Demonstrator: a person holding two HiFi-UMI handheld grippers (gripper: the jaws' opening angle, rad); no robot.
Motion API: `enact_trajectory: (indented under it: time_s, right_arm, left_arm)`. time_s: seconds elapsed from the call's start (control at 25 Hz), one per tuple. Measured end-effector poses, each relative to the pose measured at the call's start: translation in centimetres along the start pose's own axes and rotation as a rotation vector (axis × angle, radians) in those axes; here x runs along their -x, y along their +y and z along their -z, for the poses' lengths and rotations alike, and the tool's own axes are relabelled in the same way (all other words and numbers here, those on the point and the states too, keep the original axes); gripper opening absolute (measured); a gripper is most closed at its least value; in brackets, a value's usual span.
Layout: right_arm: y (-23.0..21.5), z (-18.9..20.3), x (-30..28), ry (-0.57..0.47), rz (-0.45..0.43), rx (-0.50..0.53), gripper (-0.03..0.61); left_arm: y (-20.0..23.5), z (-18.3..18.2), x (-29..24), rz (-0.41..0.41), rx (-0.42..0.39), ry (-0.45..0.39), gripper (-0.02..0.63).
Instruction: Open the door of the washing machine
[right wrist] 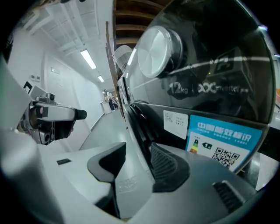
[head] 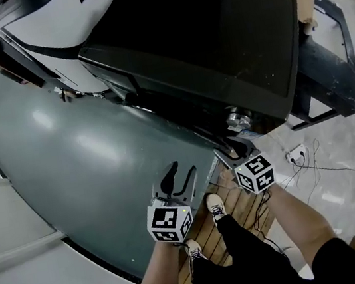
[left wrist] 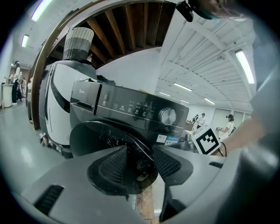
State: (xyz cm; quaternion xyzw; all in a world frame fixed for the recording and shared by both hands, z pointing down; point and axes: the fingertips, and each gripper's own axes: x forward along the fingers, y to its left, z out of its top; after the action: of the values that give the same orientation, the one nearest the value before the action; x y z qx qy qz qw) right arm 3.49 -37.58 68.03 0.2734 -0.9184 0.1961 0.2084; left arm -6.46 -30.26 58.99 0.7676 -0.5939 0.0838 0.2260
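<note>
Black washing machine (head: 214, 37): one door (left wrist: 98, 134), one silver knob (left wrist: 168, 116). Left gripper (left wrist: 139, 153) fingers wide, empty; right gripper (right wrist: 134, 153) fingers apart astride the door's edge.

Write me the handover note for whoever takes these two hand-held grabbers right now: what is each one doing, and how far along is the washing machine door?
Left gripper: open, empty, aimed at the door but short of it.
Right gripper: open, close to the washing machine front, below the dial. The door's edge lines up between its jaws, not gripped.
Door: looks shut.
Done: nothing on the door yet.
To do: probably close on that edge and pull the door open.
</note>
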Motion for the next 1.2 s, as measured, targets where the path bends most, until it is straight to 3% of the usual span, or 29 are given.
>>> enact_trajectory:
  time_s: [0.2, 0.32, 0.72, 1.0, 1.2]
  right_arm:
    - [-1.1, 1.6, -1.8, 0.044, 0.006, 0.002, 0.177]
    - [-1.4, 2.0, -2.4, 0.057, 0.018, 0.010, 0.121]
    - [-1.3, 2.0, -2.3, 0.068, -0.003, 0.009, 0.109]
    - [2.1, 3.0, -1.9, 0.097, -0.091, 0.062, 0.095]
    - [5.9, 3.4, -1.3, 0.089, -0.222, 0.124, 0.121]
  left_arm:
    - [0.4, 0.9, -1.4, -0.008, 0.017, 0.009, 0.196]
    - [0.8, 1.3, -1.9, -0.015, 0.027, 0.016, 0.196]
    - [0.6, 2.6, -3.1, -0.016, 0.054, 0.033, 0.198]
    - [0.1, 3.2, -3.0, -0.015, 0.070, 0.035, 0.202]
    - [0.5, 3.8, -2.4, -0.038, 0.079, 0.038, 0.207]
